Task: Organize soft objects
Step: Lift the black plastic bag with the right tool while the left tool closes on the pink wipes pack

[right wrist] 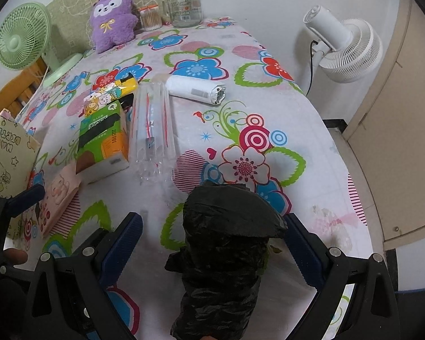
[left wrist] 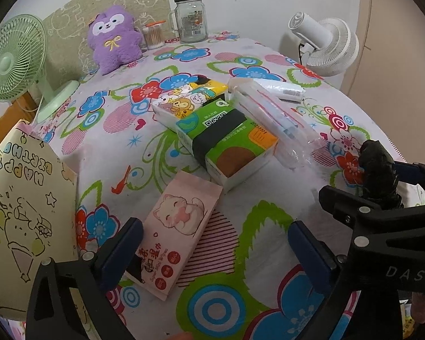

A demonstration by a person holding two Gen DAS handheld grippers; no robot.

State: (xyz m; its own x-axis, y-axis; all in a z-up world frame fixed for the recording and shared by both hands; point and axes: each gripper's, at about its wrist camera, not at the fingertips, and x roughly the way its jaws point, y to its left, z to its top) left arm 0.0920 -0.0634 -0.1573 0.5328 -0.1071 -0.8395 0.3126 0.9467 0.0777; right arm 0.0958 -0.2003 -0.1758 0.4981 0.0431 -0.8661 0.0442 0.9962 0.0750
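The left tongs [left wrist: 212, 252] stood spread wide above the flowered desk [left wrist: 240, 255], their left finger's tip just over the near end of a pink wet-wipes pack [left wrist: 181, 235] lying flat, not pinching it. Only the right wrist view showed the right tongs [right wrist: 212, 240] up close: spread, with a crumpled roll of black plastic bags [right wrist: 223, 255] standing between the fingers; whether the pads [right wrist: 303, 249] touched it was hard to tell. The left view caught that roll only at its right edge, partly behind the right tongs' frame.

A birthday gift bag [left wrist: 22, 212] was cut off at the left. Mid-desk lay a green tissue pack [left wrist: 226, 144], a yellow cartoon tissue pack [left wrist: 189, 96] behind it, a clear plastic sleeve [right wrist: 153, 124] and a white roll [right wrist: 195, 89]. Farthest stood a purple plush [left wrist: 114, 38], a cotton-swab tub [left wrist: 153, 36], a glass jar [left wrist: 190, 19] and two fans, a green fan [left wrist: 14, 59] and a white fan [left wrist: 331, 45].
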